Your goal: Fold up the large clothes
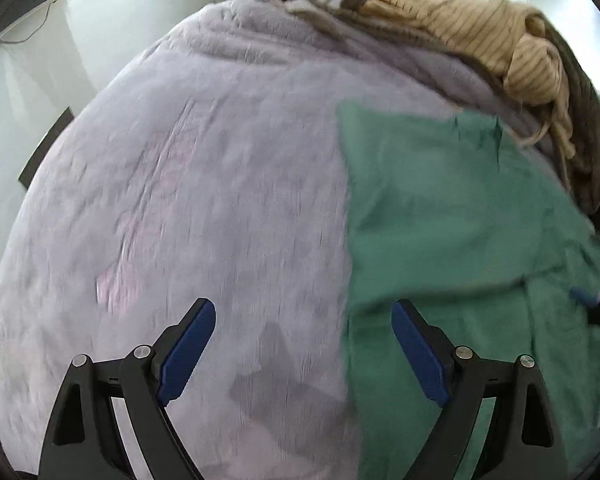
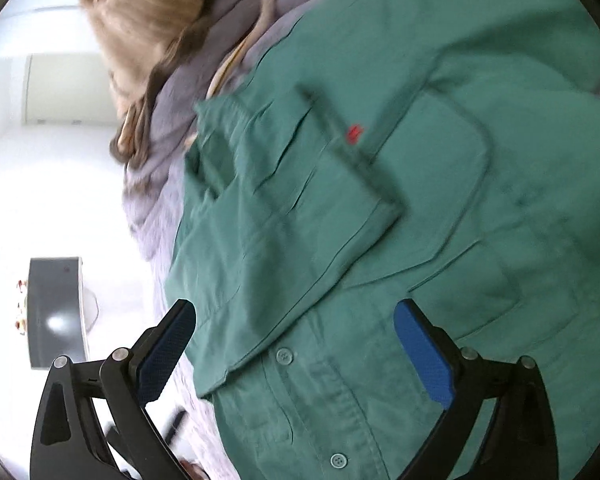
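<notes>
A fuzzy lavender blanket (image 1: 188,200) covers the whole work surface, its plush nap rumpled into soft ridges, with white walls and cabinet doors beyond it. In the left wrist view the left gripper (image 1: 304,312) hangs just above this blanket with its jaws spread wide and nothing between the blue-padded fingers (image 1: 188,344); its shadow falls on the pile directly ahead of the fingers. The green shirt (image 1: 440,208) lies ahead and to the right of this gripper, a smooth woven fabric with a straight, crisp edge running away from the right finger, and part of it folded over itself into a flat panel. Farther ahead and to the right, at the far edge of the blanket, a tan ribbed knit with thin dark stripes (image 1: 496,40) sits bunched on a brownish furry garment (image 1: 588,132).

In the right wrist view, which is rolled sideways, the right gripper (image 2: 296,316) is also wide open and empty, poised over the green shirt (image 2: 460,160). Directly ahead of its fingers lies the button placket with round green buttons (image 2: 285,356), and beyond that a folded sleeve with pleats at the cuff and a small red mark (image 2: 355,134) beside a rounded chest pocket. The image is motion-blurred. To the left of this gripper, off the bed, stands a dark rounded object (image 2: 56,312) against the bright wall.
</notes>
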Tool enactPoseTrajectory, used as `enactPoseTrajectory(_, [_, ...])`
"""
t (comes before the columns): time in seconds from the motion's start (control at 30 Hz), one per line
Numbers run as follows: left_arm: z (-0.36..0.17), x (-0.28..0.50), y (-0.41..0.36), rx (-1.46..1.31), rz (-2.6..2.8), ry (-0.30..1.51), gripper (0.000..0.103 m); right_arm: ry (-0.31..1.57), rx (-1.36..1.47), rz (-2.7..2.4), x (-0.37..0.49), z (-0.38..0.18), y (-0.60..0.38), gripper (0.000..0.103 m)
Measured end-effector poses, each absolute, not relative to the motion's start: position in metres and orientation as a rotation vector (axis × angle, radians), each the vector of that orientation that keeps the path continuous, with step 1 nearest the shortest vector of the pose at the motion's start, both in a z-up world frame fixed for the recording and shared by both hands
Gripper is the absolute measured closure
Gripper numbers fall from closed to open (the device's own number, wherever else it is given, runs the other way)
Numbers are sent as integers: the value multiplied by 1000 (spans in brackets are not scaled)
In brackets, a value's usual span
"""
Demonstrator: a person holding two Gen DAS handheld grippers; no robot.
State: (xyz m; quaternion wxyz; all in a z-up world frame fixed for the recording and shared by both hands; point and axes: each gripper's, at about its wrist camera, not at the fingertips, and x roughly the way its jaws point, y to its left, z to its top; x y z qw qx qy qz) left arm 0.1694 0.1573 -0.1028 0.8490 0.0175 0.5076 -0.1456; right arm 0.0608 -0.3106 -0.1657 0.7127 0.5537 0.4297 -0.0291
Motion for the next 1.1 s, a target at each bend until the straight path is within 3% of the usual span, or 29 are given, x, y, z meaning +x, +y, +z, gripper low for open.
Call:
enactPoseTrajectory(0.2, [-122,273,109,-85,-407,1106,12,925,1243,-64,78,-172,-305,3])
enactPoseTrajectory(0.37, [-160,307,66,-72,-420,1180,13,914,1241,-61,71,-176,-313,0])
enactPoseTrajectory(0.4, [-165,303,59,-39,-418,1178,17,908,1240,-65,67,-177,-316,0])
enactPoseTrajectory(0.47, [-163,301,53,-13,-426,1155,41,897,1237,-84,69,-180,-322,0])
enactPoseTrajectory(0.53, [-159,302,60,-56,-424,1146,81,896,1247,-87,70,-184,-326,0])
enactPoseTrajectory(0.57, [-158,304,66,-91,-428,1155,92,891,1255,-90,73,-186,-327,0])
enactPoseTrajectory(0.73, [-152,304,83,-170,-406,1142,97,900,1258,-138,86,-188,-332,3])
enactPoseTrajectory(0.77, [-150,302,83,-175,-395,1128,98,911,1237,-146,91,-185,-332,28])
enactPoseTrajectory(0.8, [-148,300,85,-183,-386,1114,98,941,1197,-132,99,-182,-330,86])
enactPoseTrajectory(0.83, [-146,298,87,-190,-385,1110,98,963,1171,-127,103,-180,-329,96])
enactPoseTrajectory(1.0, [-156,304,92,-188,-357,1117,98,1015,991,-205,94,-181,-338,97])
enactPoseTrajectory(1.1, [-158,305,87,-168,-345,1121,97,1013,1080,-183,82,-198,-353,98])
